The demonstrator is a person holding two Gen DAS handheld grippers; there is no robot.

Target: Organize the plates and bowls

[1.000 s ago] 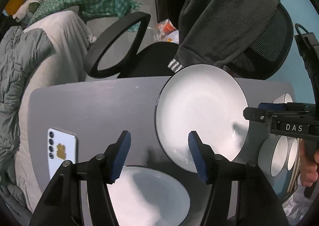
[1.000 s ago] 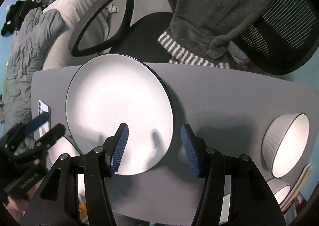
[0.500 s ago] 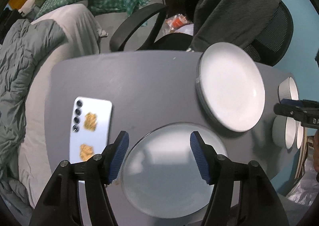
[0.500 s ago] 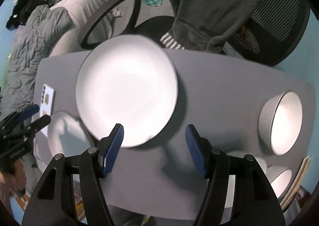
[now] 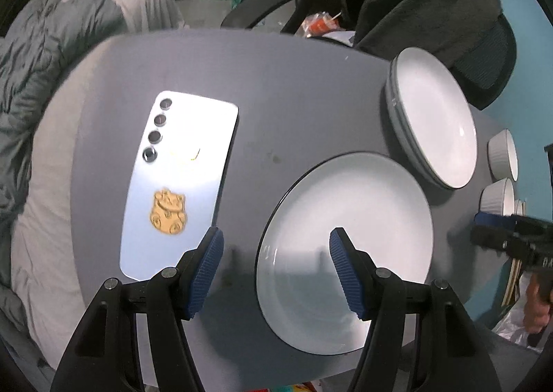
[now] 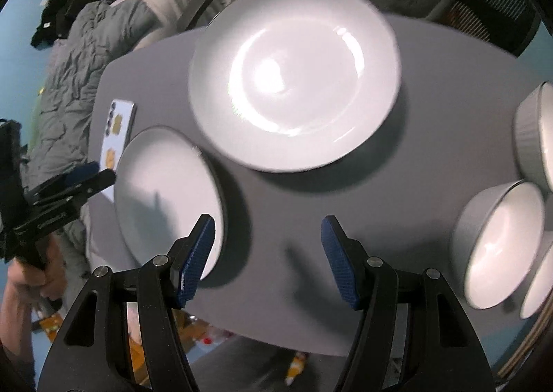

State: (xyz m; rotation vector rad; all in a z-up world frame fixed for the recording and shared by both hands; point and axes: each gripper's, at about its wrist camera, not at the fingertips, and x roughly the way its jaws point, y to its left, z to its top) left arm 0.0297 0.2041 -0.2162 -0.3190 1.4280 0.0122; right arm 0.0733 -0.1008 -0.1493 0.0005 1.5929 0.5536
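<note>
we hold the left tool (image 5: 276, 264) and right tool (image 6: 268, 253) pointing steeply down, jaws apart and empty, over glossy white dinner plates (image 6: 293, 77) on the grey worktop (image 5: 293, 98).

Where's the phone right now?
The phone lies camera-side up on the grey table, left of the near plate in the left wrist view, beside the left tongs.

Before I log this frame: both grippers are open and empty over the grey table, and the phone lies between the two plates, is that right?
Not quite: the phone lies to the left of both plates, beside the near plate, not between it and the far plate. The left wrist view shows this. The rest holds.
</note>
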